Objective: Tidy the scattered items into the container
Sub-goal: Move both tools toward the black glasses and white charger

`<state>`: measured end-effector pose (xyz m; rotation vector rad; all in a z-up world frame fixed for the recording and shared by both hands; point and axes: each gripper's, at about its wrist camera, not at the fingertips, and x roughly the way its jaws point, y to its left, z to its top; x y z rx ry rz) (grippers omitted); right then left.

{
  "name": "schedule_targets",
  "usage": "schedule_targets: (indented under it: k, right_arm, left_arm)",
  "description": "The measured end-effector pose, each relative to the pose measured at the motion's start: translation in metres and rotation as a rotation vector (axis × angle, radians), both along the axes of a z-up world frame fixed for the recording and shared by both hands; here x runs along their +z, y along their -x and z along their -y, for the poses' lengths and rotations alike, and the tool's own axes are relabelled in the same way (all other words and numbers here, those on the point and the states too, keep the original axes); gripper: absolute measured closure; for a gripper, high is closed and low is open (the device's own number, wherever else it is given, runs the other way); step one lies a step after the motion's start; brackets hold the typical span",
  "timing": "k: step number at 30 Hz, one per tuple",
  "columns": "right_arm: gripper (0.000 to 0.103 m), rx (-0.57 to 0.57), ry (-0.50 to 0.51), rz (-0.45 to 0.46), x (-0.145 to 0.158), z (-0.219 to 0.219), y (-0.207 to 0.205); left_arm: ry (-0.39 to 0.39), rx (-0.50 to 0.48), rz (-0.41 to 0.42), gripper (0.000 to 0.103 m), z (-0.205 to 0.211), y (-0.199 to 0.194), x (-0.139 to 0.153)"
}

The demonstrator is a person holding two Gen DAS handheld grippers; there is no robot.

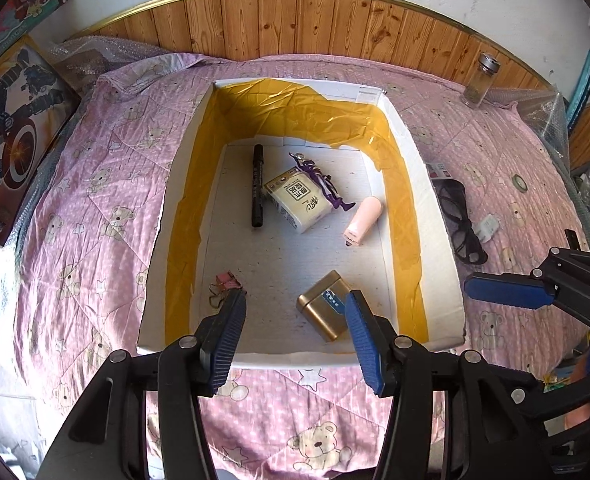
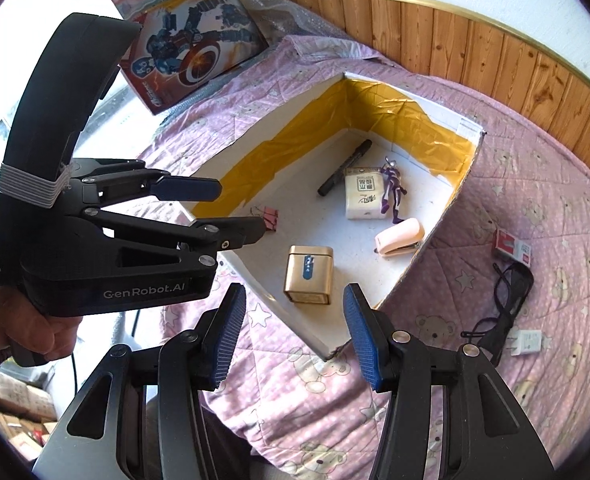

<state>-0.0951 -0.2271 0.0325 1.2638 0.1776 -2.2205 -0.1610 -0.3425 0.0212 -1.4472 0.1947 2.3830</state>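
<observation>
A white box (image 1: 435, 216) lined with yellow tape sits on the pink quilt. Inside lie a black marker (image 1: 257, 186), a tissue pack (image 1: 298, 202), a purple figure (image 1: 321, 182), a pink stapler (image 1: 363, 220), a gold tin (image 1: 323, 304) and a pink binder clip (image 1: 225, 282). My left gripper (image 1: 295, 320) hovers open and empty over the box's near wall. My right gripper (image 2: 293, 332) is open and empty too, low by the box's near corner (image 2: 327, 354). Right of the box, on the quilt, lie black glasses (image 2: 507, 300), a white charger (image 2: 529, 342) and a small red-and-white box (image 2: 513, 246).
A glass jar (image 1: 480, 80) stands at the far right of the quilt, with a small round ring (image 1: 520, 182) nearer. Toy boxes (image 1: 11, 120) lean at the left. Wood panelling (image 1: 295, 20) backs the bed. A hand (image 2: 35, 332) holds the left gripper (image 2: 223, 208).
</observation>
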Motion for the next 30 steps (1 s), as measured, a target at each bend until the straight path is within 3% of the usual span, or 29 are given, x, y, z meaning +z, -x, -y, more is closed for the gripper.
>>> schedule_targets:
  k: [10, 20, 30]
  right_arm:
    - [0.049, -0.046, 0.150, -0.136, 0.027, -0.030, -0.042]
    - [0.049, -0.179, 0.261, -0.124, 0.019, -0.080, -0.079]
    - [0.049, -0.295, 0.327, -0.116, 0.001, -0.127, -0.102]
  left_arm:
    - [-0.065, 0.058, -0.050, 0.048, 0.002, -0.038, 0.018]
    - [-0.122, 0.088, -0.107, 0.047, -0.009, -0.076, 0.034]
    - [-0.123, 0.018, -0.150, 0.042, -0.038, -0.109, 0.044]
